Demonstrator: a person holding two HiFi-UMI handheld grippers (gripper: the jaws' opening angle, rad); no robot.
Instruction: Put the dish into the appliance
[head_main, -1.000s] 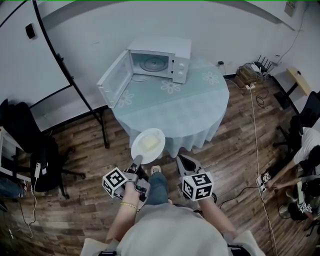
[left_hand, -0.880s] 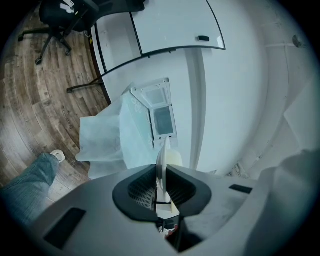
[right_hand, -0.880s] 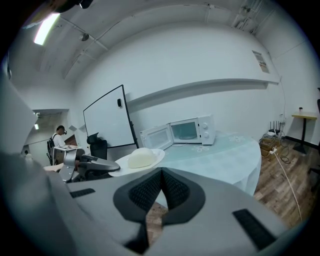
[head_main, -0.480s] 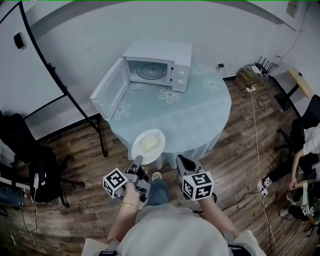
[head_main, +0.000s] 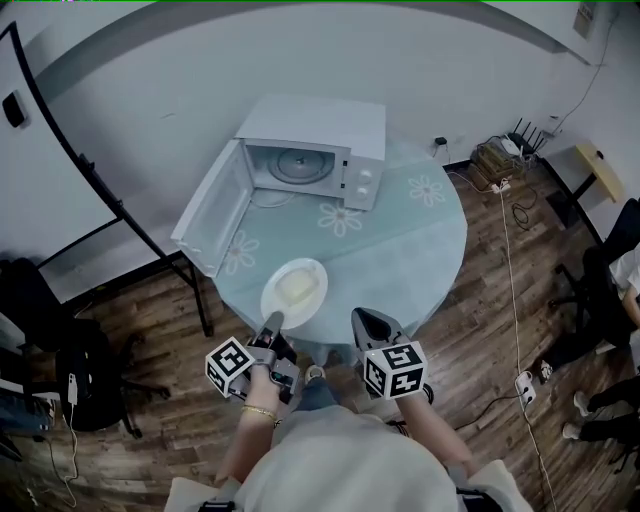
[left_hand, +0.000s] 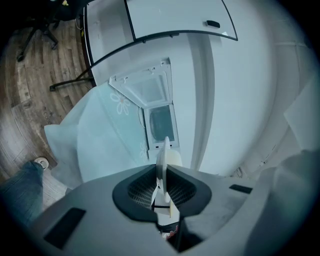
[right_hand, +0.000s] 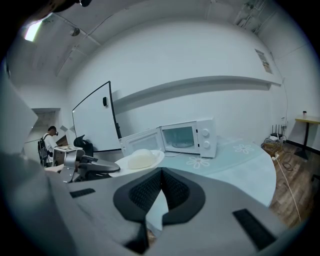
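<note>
You are standing in a white-walled room with a wood floor (head_main: 150, 320), at the near edge of a round table (head_main: 400, 250) draped in a pale flowered cloth. The microwave (head_main: 315, 125) is sitting at the far side of that table. Its door (head_main: 212, 222) is hanging wide open to your left, and its mouth is facing you.

Your left gripper (head_main: 272, 322) is doing the carrying. Its jaws are pinching the near rim of the dish (head_main: 318, 290), which is riding roughly level over the table's near edge. A pale mound (head_main: 290, 288) is resting on the dish; it is probably food, though the view is too coarse to say what kind.

Your right gripper (head_main: 368, 318) is hovering just beside the left one. Its jaws are pressed together on nothing.

The cavity is lying straight ahead of the dish, well apart from it across the cloth. It is holding only its glass turntable (head_main: 293, 165), as far as you can see. The open door is flanking the left side of that line, so the dish needs to go in to the right of it.
</note>
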